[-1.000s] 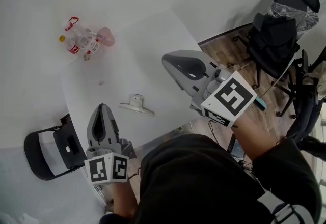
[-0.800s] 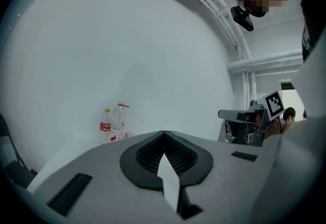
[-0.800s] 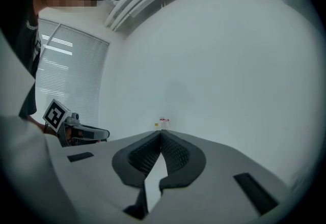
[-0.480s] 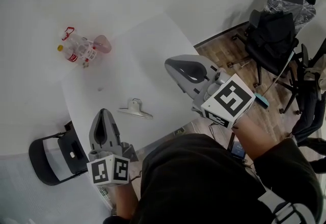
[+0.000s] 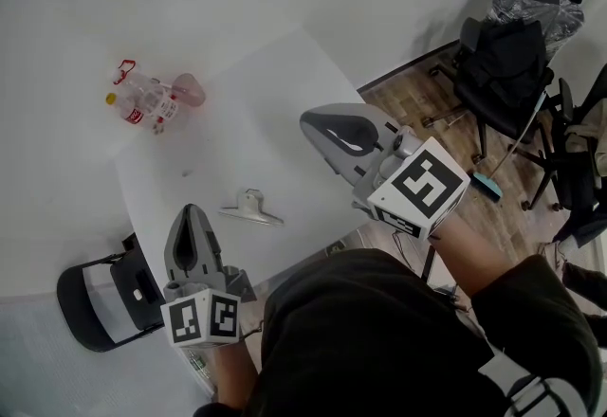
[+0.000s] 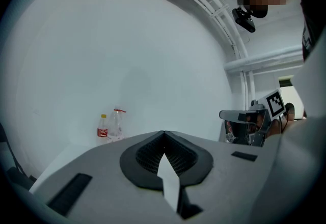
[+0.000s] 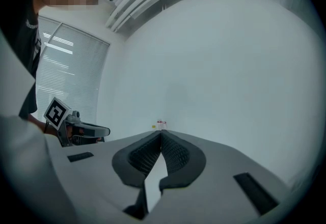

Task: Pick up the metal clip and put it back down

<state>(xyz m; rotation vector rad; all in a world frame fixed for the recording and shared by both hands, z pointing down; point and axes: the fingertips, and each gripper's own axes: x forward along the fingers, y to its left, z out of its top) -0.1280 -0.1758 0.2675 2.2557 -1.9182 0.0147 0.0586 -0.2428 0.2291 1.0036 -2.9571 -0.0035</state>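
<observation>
The metal clip (image 5: 251,208) lies flat on the white table (image 5: 275,93), untouched. My left gripper (image 5: 193,213) hovers over the table's near edge, just left of the clip and closer to me, jaws shut and empty. My right gripper (image 5: 313,121) is held over the table's right side, above and right of the clip, also shut with nothing in it. In the left gripper view the left gripper (image 6: 163,132) has its jaws meeting at the tip, and the right gripper (image 6: 249,117) shows off to the right. The right gripper view has the right gripper (image 7: 161,134) closed too.
Two plastic bottles (image 5: 142,99) and a pink cup (image 5: 189,87) sit at the table's far left corner. A dark chair (image 5: 104,297) stands at the lower left, beside the table. Black office chairs (image 5: 512,36) crowd the wooden floor on the right.
My right gripper has drifted slightly to the left. The clip and my left gripper have stayed where they were.
</observation>
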